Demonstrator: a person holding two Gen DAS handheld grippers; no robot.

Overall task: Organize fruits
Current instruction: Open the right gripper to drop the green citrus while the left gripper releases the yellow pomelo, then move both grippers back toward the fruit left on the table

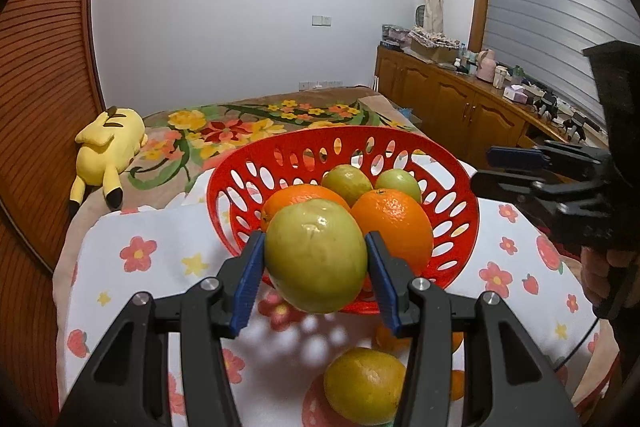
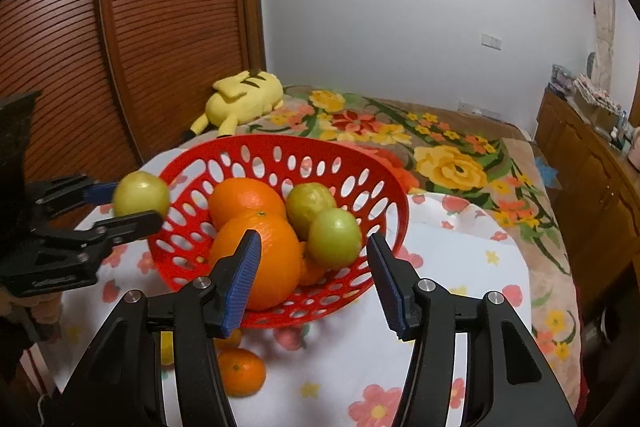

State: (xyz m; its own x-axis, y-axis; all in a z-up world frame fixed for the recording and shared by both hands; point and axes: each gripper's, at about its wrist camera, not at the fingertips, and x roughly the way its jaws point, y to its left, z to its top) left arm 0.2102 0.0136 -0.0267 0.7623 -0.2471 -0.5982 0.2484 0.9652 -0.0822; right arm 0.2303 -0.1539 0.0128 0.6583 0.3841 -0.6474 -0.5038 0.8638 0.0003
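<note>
My left gripper (image 1: 316, 259) is shut on a green fruit (image 1: 316, 255) and holds it in the air at the near rim of the red perforated basket (image 1: 456, 223). The basket holds two oranges (image 1: 394, 227) and two green fruits (image 1: 346, 185). In the right wrist view the held fruit (image 2: 141, 198) sits by the basket's left rim (image 2: 176, 247). My right gripper (image 2: 314, 267) is open and empty, just in front of the basket. A yellow-green citrus (image 1: 364, 385) and a small orange (image 2: 240, 371) lie on the cloth below.
The basket stands on a white floral cloth (image 1: 160, 247) over a table. Behind it is a bed with a flowered blanket (image 2: 452, 155) and a yellow plush toy (image 1: 110, 143). A wooden louvred wardrobe (image 2: 160, 27) is at the left, a cluttered wooden sideboard (image 1: 460, 95) at the right.
</note>
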